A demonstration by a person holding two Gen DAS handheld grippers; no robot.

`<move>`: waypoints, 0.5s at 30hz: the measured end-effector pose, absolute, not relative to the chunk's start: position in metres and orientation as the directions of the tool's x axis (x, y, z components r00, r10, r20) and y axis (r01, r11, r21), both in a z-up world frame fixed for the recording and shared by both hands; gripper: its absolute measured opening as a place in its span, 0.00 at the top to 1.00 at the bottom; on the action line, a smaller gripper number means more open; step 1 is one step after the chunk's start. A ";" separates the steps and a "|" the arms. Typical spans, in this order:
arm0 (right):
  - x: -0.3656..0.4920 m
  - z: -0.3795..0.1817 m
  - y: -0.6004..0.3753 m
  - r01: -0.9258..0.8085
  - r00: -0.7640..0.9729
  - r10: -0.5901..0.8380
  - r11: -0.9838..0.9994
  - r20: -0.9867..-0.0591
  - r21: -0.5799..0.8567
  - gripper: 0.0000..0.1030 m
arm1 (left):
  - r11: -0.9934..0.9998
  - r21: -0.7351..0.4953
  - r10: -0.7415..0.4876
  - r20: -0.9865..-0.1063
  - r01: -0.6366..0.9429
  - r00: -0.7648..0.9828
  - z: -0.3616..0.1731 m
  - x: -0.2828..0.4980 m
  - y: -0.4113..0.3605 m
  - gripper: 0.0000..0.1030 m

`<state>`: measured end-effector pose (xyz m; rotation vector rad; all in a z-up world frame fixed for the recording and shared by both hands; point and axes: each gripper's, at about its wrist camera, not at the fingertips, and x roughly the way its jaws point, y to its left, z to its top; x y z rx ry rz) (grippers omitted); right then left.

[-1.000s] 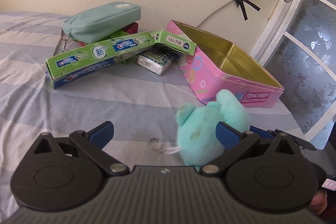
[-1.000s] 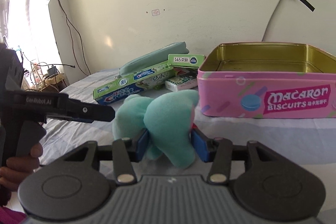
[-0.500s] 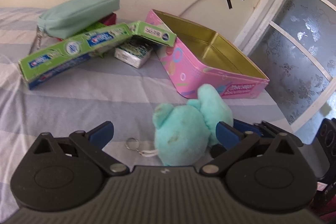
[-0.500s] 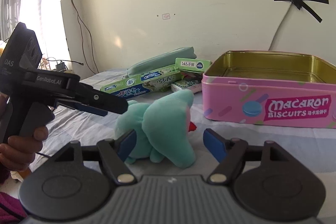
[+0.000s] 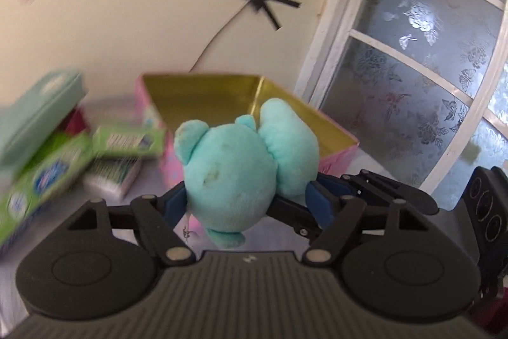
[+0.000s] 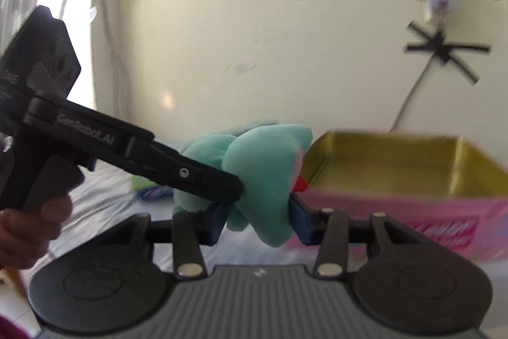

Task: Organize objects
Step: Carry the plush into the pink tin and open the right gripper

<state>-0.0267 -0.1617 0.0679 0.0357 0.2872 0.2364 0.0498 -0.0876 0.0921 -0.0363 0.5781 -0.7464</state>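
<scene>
A teal plush toy (image 5: 236,167) is lifted off the bed, in front of the open pink macaron tin (image 5: 336,148) with a gold inside. My left gripper (image 5: 246,202) is shut on the plush. My right gripper (image 6: 258,220) is also shut on the same plush (image 6: 263,173), from the other side. The left gripper's black body (image 6: 133,148) crosses the right wrist view. The tin (image 6: 412,202) sits just beyond the plush on the right.
Green toothpaste boxes (image 5: 41,173), a small white packet (image 5: 111,177) and a teal pencil case (image 5: 35,119) lie piled left of the tin on the striped bed. A wall with a taped cable and a frosted glass door (image 5: 412,84) stand behind.
Both grippers have closed on the plush and lifted it from the bed toward the tin. Half a second ago both stood open around it.
</scene>
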 end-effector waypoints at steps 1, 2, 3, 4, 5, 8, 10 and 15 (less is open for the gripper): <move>-0.024 0.073 -0.168 -0.190 0.947 0.195 0.981 -0.254 0.046 0.59 | 0.737 -0.199 -0.650 -0.472 0.646 0.596 0.094 0.055 -0.101 0.22; -0.021 0.076 -0.175 -0.155 0.959 0.158 0.987 -0.237 0.031 0.59 | 0.732 -0.176 -0.651 -0.465 0.659 0.599 0.094 0.063 -0.115 0.21; -0.017 0.079 -0.183 -0.121 0.966 0.123 0.992 -0.227 0.021 0.59 | 0.726 -0.171 -0.656 -0.465 0.666 0.595 0.092 0.071 -0.127 0.21; -0.012 0.081 -0.192 -0.093 0.970 0.094 0.996 -0.225 0.016 0.59 | 0.718 -0.171 -0.662 -0.467 0.675 0.586 0.090 0.081 -0.141 0.21; -0.006 0.082 -0.200 -0.063 0.971 0.064 0.998 -0.229 0.012 0.59 | 0.712 -0.171 -0.666 -0.470 0.681 0.578 0.087 0.089 -0.151 0.21; 0.008 0.079 -0.229 0.015 0.967 -0.017 1.000 -0.254 -0.008 0.59 | 0.696 -0.182 -0.679 -0.485 0.695 0.552 0.078 0.110 -0.185 0.21; 0.015 0.075 -0.246 0.057 0.960 -0.059 0.998 -0.275 -0.014 0.59 | 0.692 -0.192 -0.681 -0.494 0.696 0.541 0.071 0.120 -0.202 0.21; 0.028 0.062 -0.276 0.121 0.941 -0.126 0.992 -0.314 -0.033 0.58 | 0.702 -0.193 -0.666 -0.520 0.686 0.535 0.058 0.132 -0.229 0.19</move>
